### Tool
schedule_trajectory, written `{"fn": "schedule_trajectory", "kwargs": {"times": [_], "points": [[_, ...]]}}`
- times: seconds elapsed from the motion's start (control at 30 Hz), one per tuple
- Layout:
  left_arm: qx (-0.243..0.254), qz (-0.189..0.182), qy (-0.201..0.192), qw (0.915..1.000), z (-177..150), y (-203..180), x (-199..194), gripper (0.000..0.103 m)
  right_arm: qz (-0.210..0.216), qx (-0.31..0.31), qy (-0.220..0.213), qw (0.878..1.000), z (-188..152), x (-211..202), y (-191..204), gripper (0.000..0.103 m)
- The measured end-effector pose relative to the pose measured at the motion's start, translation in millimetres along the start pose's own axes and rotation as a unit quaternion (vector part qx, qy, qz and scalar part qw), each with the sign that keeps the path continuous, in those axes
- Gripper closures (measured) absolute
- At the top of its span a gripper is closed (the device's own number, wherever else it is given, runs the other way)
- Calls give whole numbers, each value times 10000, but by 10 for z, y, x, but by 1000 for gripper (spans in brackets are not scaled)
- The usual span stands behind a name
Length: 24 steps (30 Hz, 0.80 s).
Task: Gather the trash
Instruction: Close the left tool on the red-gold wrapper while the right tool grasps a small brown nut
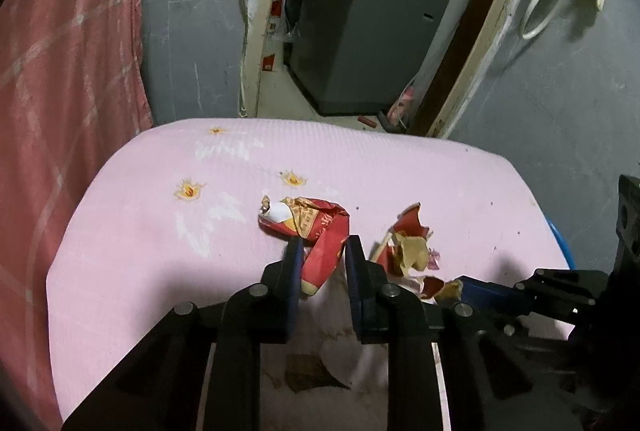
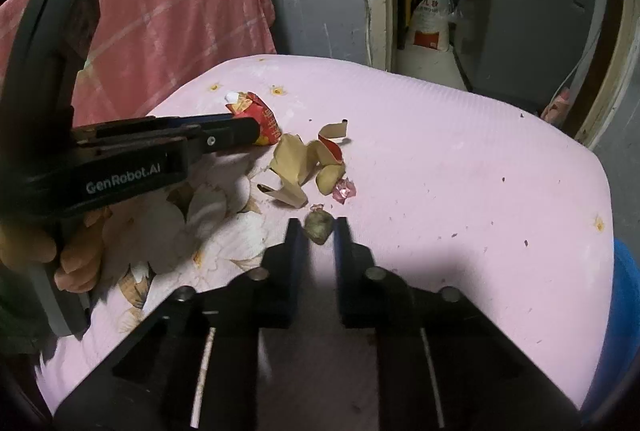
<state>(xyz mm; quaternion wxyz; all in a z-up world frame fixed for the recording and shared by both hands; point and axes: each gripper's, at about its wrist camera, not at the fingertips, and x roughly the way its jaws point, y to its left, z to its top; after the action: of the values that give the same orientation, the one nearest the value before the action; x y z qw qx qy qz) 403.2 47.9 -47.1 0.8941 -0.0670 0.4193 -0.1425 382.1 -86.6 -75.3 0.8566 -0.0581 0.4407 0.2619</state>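
Crumpled red wrapper (image 1: 316,231) sits clamped between the left claw (image 1: 321,251) pads; light, soft, it crushes easily. Right claw (image 2: 318,231) pinches a small brownish scrap (image 2: 319,228) on the pink mat (image 2: 460,151).

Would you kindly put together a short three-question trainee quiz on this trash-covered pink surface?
1. True or false: the left gripper is closed on the red wrapper.
2. What sits between the right gripper jaws?
A. the pink foil scrap
B. a small brownish lump
C. nothing
3. What colour is the cloth hanging behind the pink surface?

Key: 1 true; 2 B; 3 red-pink with pale stripes.
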Motion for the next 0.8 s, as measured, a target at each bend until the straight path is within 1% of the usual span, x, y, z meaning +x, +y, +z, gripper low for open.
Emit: {"fn": "schedule_trajectory", "kwargs": {"times": [0.17,0.37,0.5,0.7,0.8], "points": [[140,65,18,9999,-72,-96,-43,97,67,94,-96,9999,-29,-35,-20,93],[120,83,-45,9999,-203,-128,-147,98,93,97,-316,9994,-101,-142,15,93],[43,48,-109,9999,-313,-179,-255,98,103,116,-586,9982,-200,-299,41,93],[-58,-116,-384,9992,-463,-321,-502,99,52,132,-1092,9939,-352,-589,93,93],[-32,-208,-663,9976,-522,-442,-657,99,9,149,-1412,9899,-439,-776,89,93]]}}
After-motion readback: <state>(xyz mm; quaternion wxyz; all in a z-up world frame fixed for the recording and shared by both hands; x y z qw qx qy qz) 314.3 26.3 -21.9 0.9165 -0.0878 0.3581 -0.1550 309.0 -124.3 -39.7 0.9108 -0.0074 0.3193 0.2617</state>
